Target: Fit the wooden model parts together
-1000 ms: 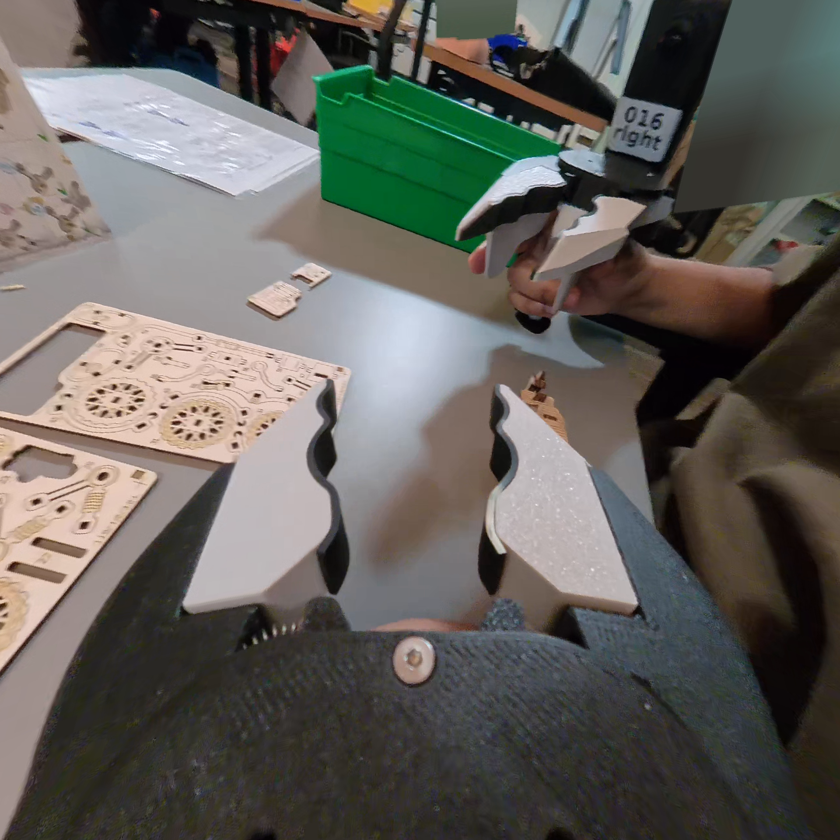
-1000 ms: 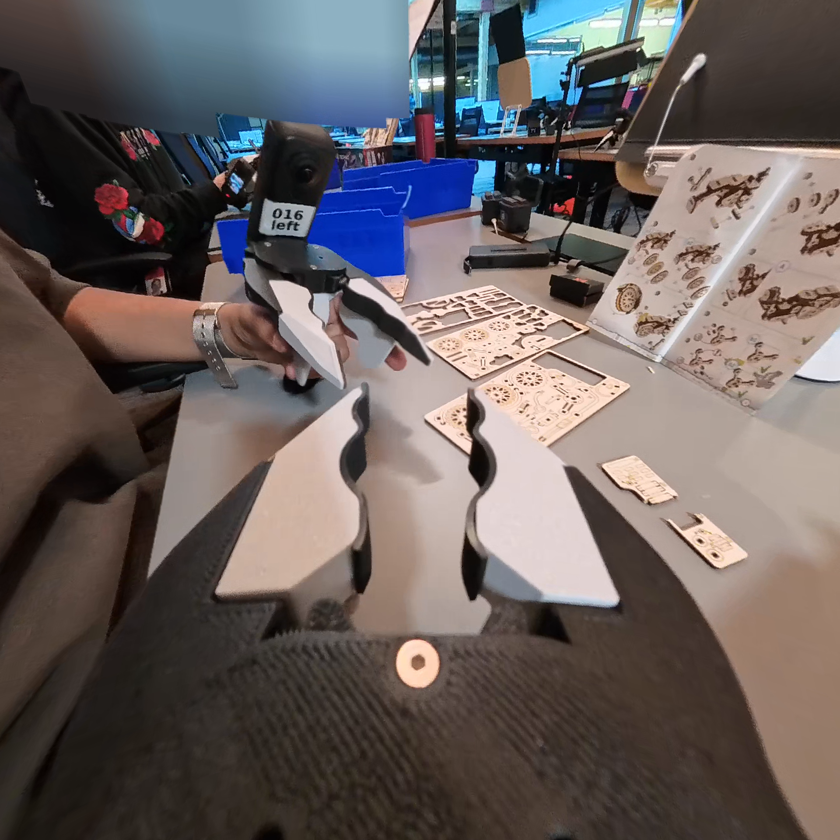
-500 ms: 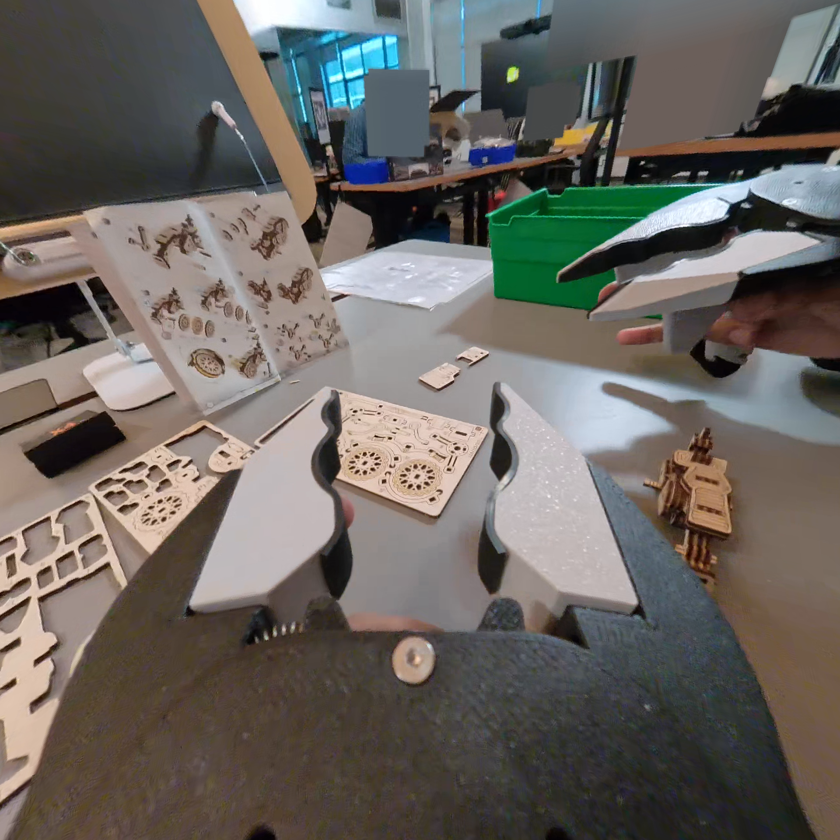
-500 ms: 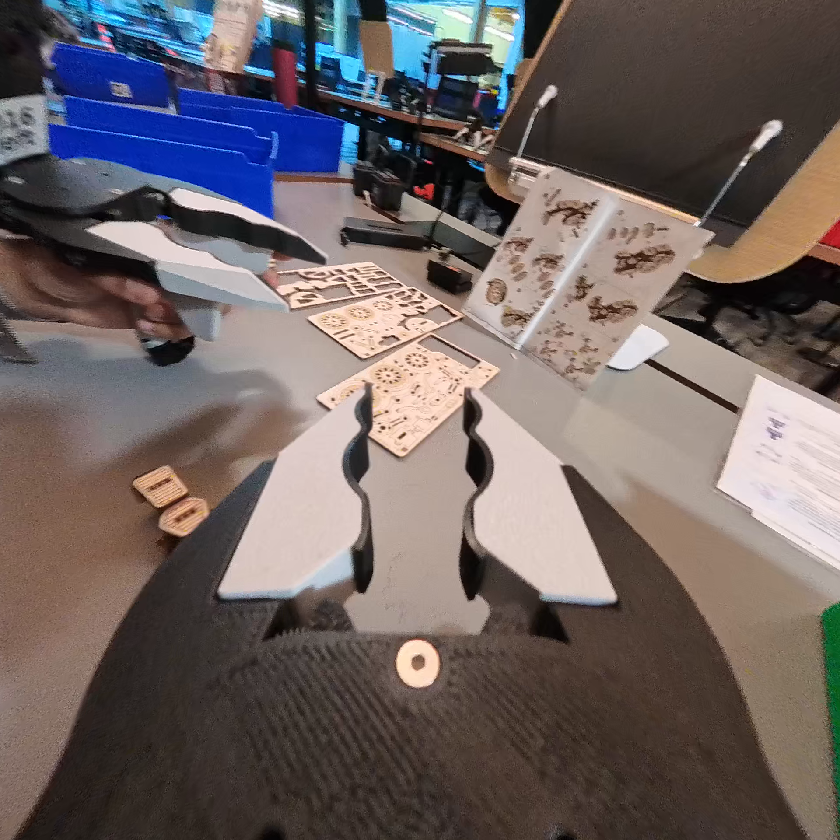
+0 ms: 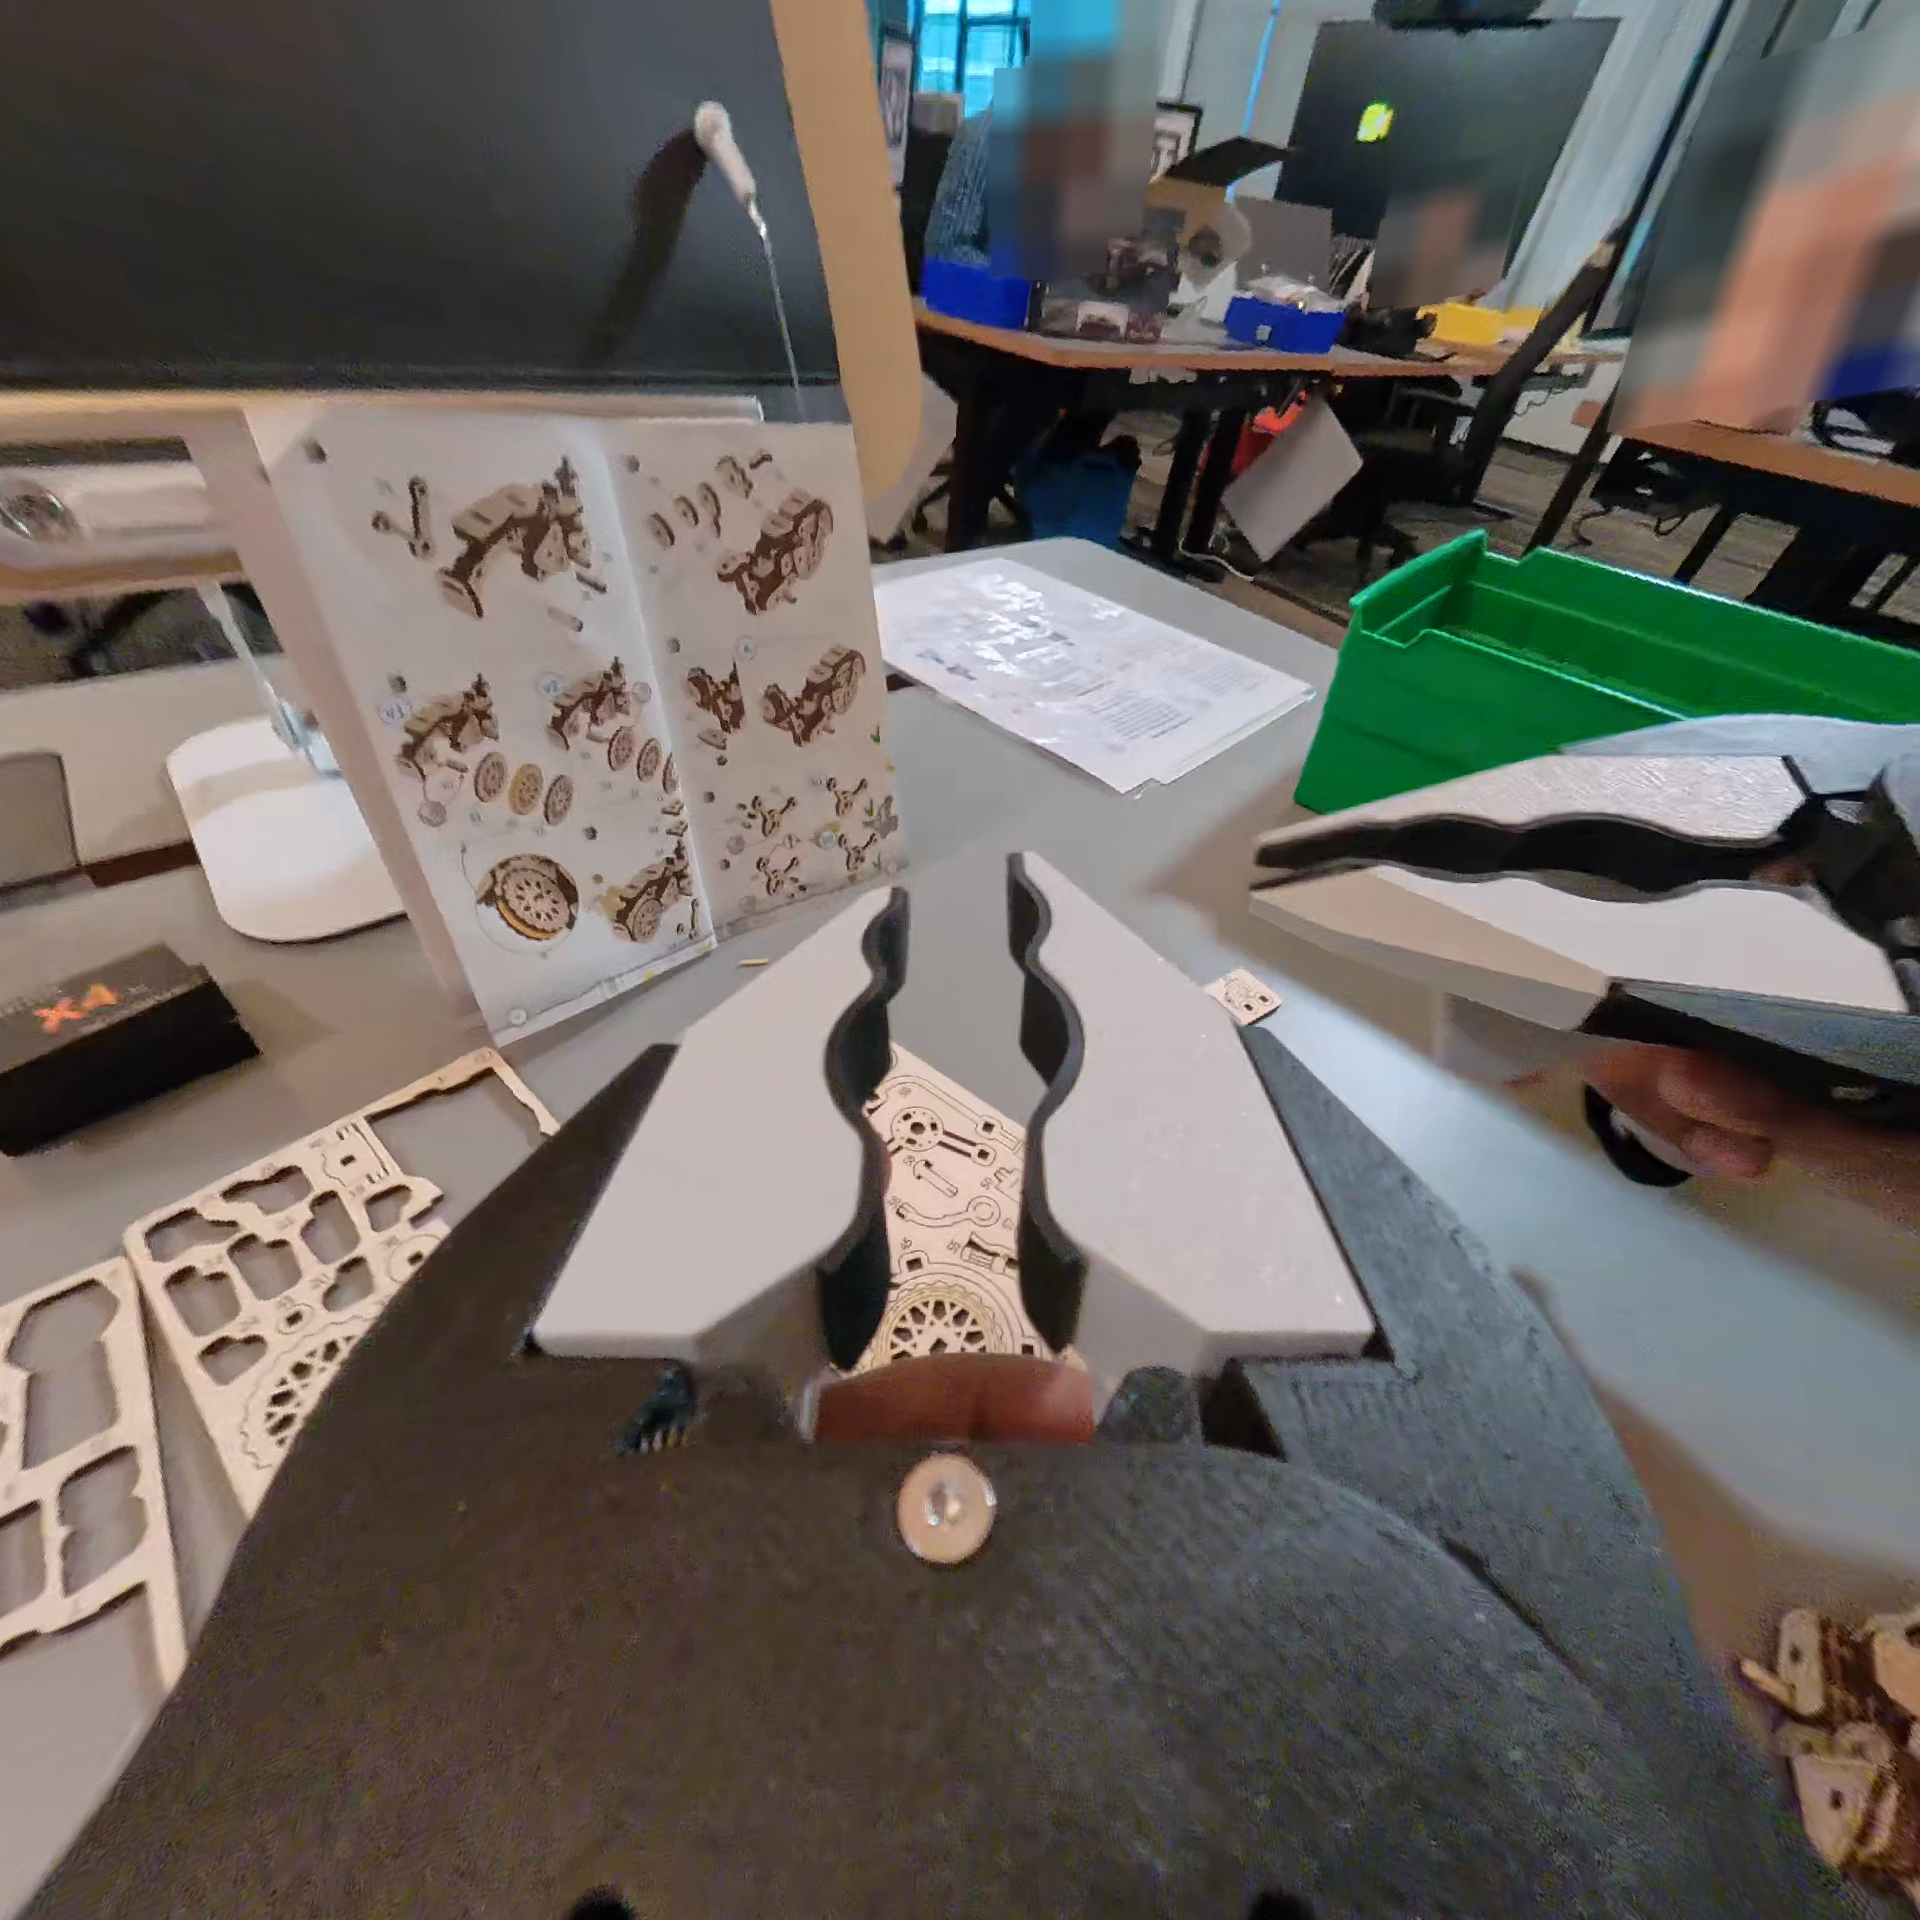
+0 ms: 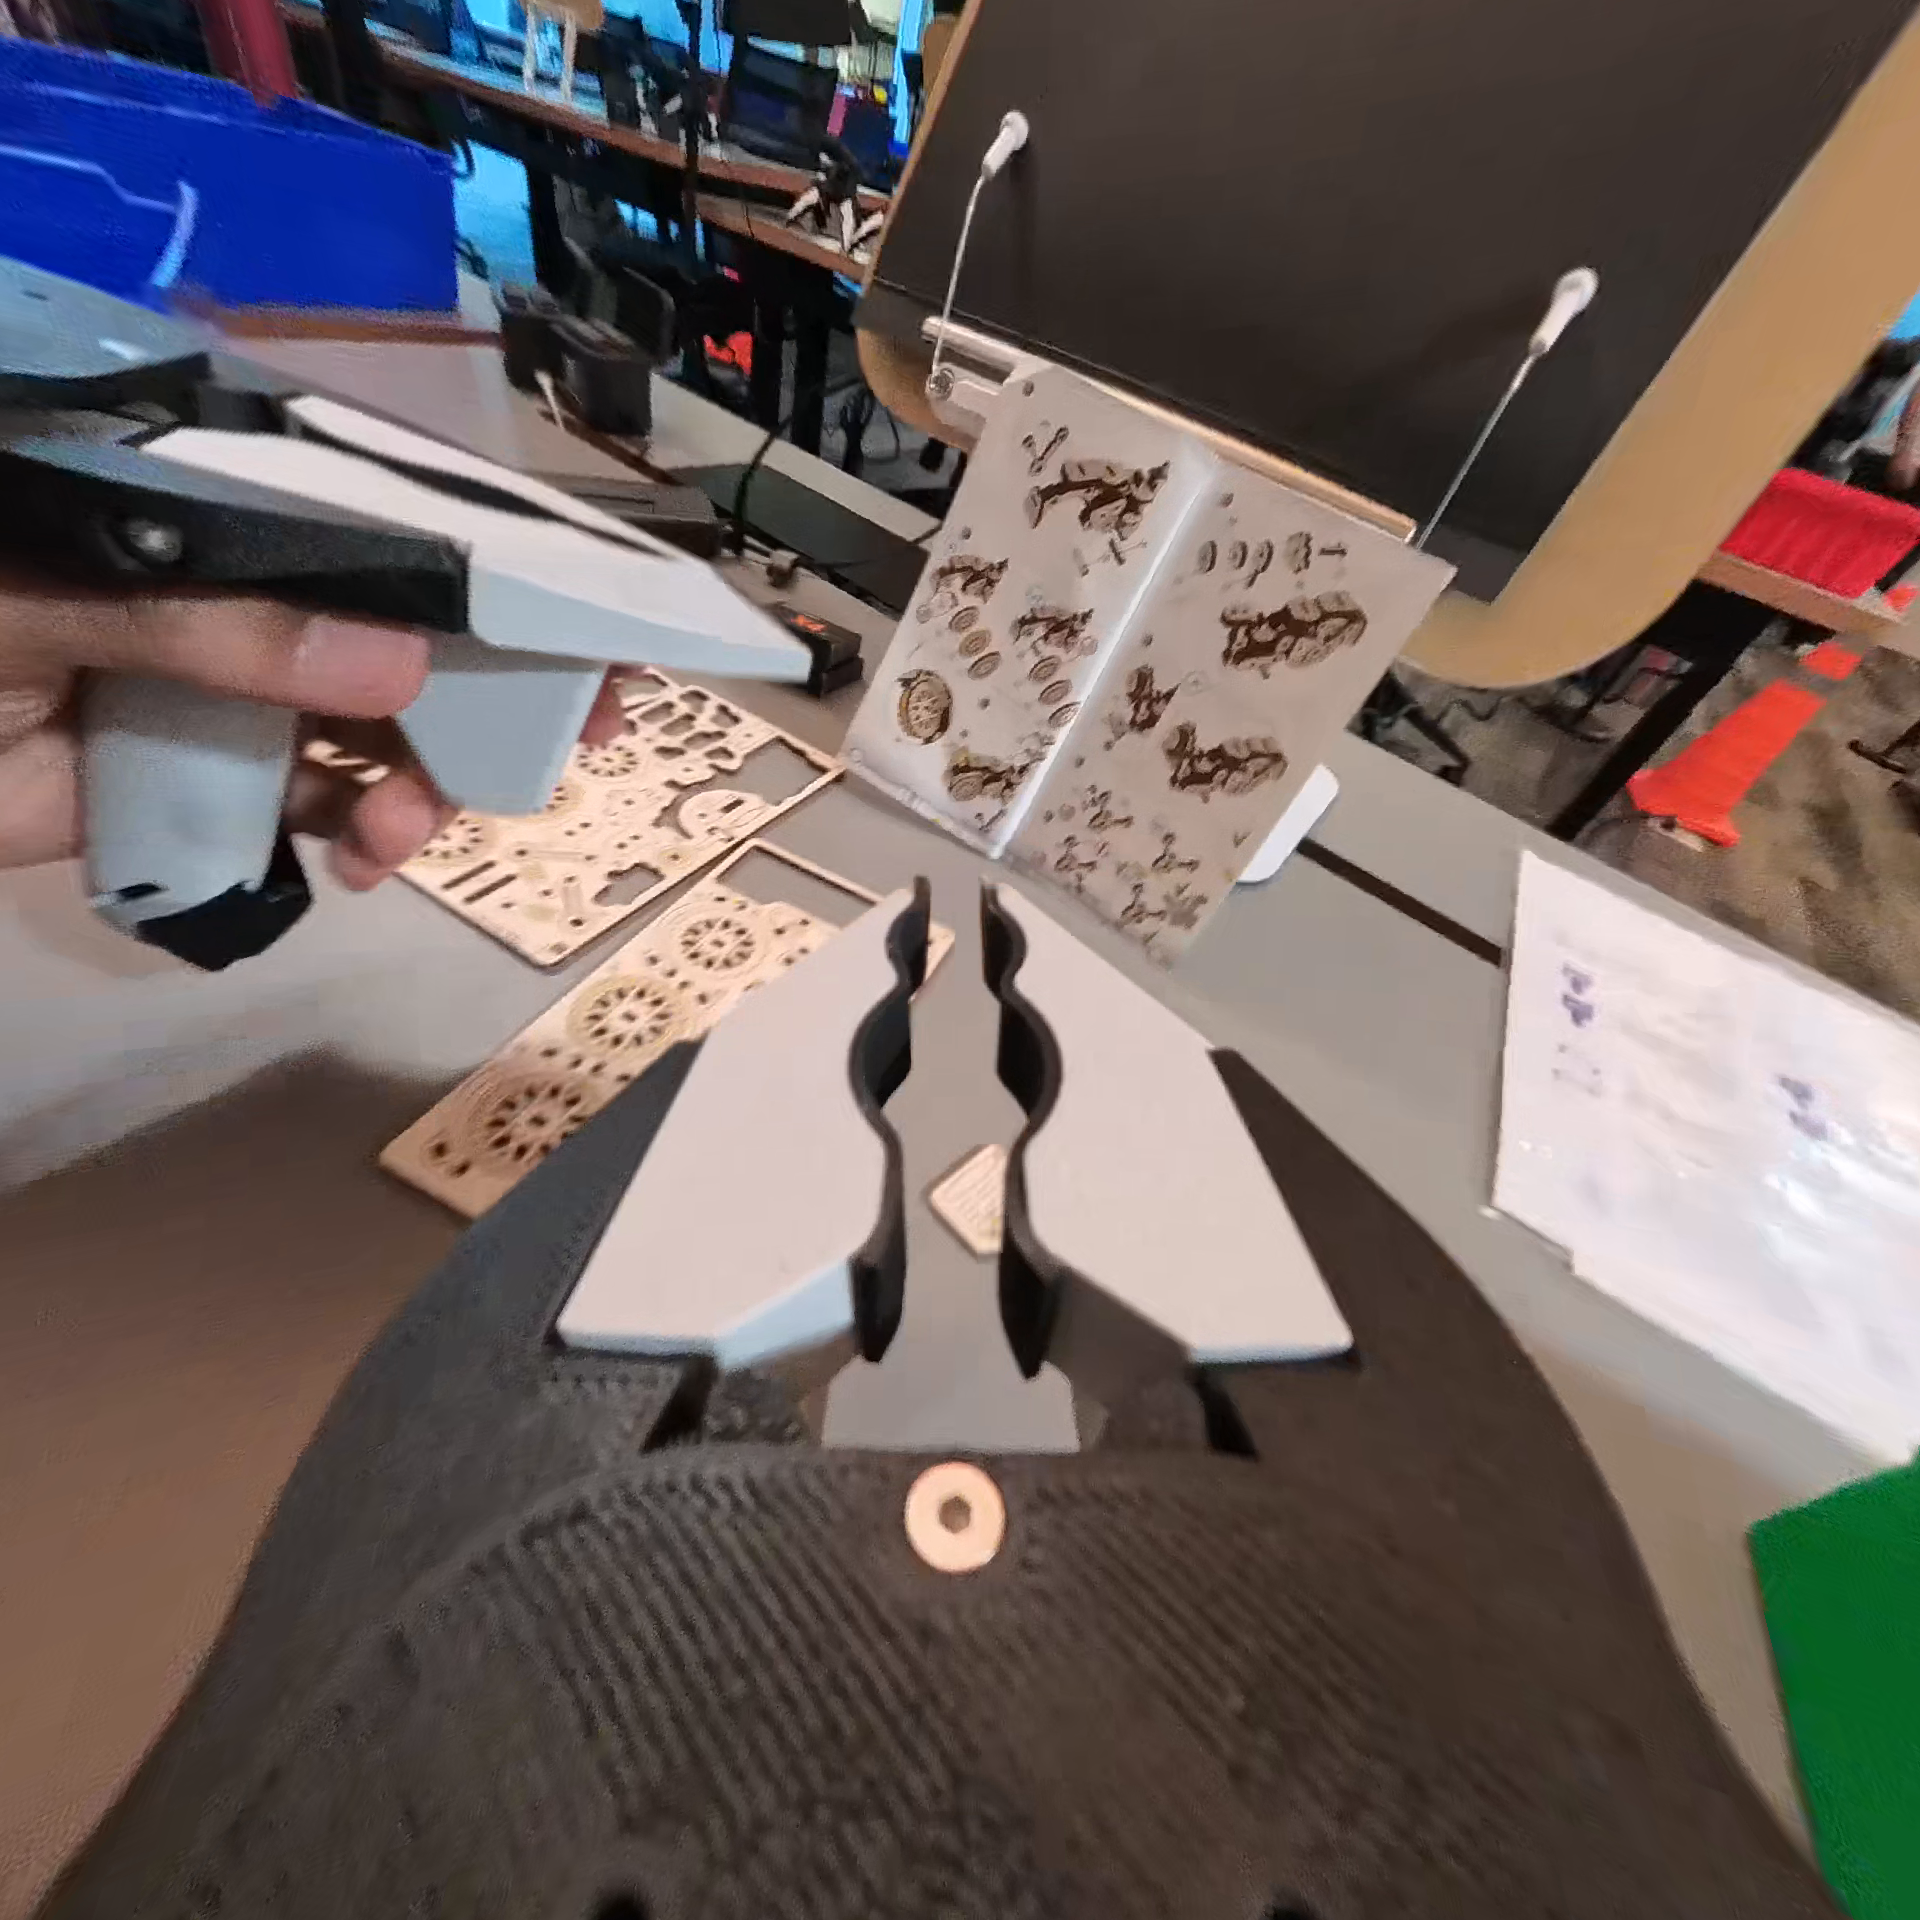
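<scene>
We see from both wrists, low over counter, facing upright instruction sheet; both share it.

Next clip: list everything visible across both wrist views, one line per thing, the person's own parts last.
table: one, grey, under everything.
wooden part sheets: several, pale laser-cut plywood, flat at the table's middle and left.
small loose wooden pieces: at least two, pale, one seen between the right claw's fingers, one past the left claw.
part-built wooden model: one, tan, at the left view's lower right corner.
instruction booklet: one, white, propped open on a stand.
printed sheets: white, beside the bin.
green bin: one, right side.
black box: one, far left.
blue bins: background.
left claw: open, empty.
right claw: narrowly open, empty.
hands: one on each handle.
</scene>
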Available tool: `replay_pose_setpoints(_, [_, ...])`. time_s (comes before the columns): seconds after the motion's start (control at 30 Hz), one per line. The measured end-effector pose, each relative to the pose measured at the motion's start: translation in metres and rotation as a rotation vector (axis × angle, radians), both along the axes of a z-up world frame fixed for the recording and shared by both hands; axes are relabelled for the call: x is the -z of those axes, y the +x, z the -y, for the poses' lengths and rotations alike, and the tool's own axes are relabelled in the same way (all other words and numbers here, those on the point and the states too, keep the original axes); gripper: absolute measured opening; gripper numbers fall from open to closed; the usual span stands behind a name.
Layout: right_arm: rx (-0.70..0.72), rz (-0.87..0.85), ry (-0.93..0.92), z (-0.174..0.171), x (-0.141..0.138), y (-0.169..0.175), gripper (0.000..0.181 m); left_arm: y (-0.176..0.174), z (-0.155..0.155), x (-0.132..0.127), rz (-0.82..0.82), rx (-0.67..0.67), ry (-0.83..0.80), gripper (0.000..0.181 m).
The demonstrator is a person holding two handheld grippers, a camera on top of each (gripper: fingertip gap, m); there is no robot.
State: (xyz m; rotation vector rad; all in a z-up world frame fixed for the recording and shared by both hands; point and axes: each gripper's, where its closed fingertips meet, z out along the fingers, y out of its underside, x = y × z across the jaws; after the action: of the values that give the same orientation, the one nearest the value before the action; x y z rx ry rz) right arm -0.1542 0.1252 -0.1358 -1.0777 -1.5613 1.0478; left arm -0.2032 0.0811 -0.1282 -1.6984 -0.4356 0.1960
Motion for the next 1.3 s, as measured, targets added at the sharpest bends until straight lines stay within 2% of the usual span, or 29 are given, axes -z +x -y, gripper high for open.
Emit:
replay_pose_setpoints(0.03, [0.005, 0.022, 0.008, -0.001, 0.000, -0.010, 0.013, -0.003, -0.002, 0.001, 0.027, -0.007, 0.003, 0.023])
replay_pose_setpoints(0.13, [-0.059, 0.147, -0.102, 0.006, 0.022, -0.035, 0.040, -0.017, 0.006, 0.004, 0.085, -0.101, 0.065, 0.016])
replay_pose_setpoints(0.2, [-0.078, 0.178, -0.212, 0.005, 0.037, -0.044, 0.043, -0.019, 0.013, 0.016, 0.084, -0.117, 0.053, 0.018])
replay_pose_setpoints(0.27, [-0.140, 0.186, -0.304, 0.010, 0.043, -0.037, 0.049, -0.019, 0.024, 0.033, 0.033, -0.118, -0.004, 0.023])
replay_pose_setpoints(0.33, [-0.197, 0.177, -0.257, 0.013, 0.040, -0.023, 0.047, -0.009, 0.030, 0.035, 0.076, -0.031, 0.016, 0.034])
replay_pose_setpoints(0.4, [-0.236, 0.136, -0.132, 0.015, 0.034, -0.011, 0.029, -0.007, 0.034, 0.028, 0.170, 0.021, 0.090, 0.042])
replay_pose_setpoints(0.47, [-0.264, 0.099, -0.022, 0.017, 0.032, -0.008, 0.021, -0.010, 0.035, 0.026, 0.244, 0.042, 0.148, 0.049])
replay_pose_setpoints(0.6, [-0.303, 0.163, 0.009, 0.020, 0.052, -0.010, 0.024, -0.005, 0.026, 0.044, 0.281, 0.099, 0.070, 0.062])
replay_pose_setpoints(0.87, [-0.336, 0.206, -0.054, 0.022, 0.055, -0.012, 0.021, -0.007, 0.021, 0.050, 0.341, 0.120, 0.051, 0.058])
replay_pose_setpoints(1.07, [-0.307, 0.191, -0.090, 0.016, 0.051, -0.013, 0.022, -0.006, 0.021, 0.048, 0.284, 0.087, 0.040, 0.051])
replay_pose_setpoints(1.3, [-0.271, 0.195, -0.100, 0.011, 0.051, -0.005, 0.022, 0.000, 0.018, 0.046, 0.243, 0.083, 0.028, 0.051])
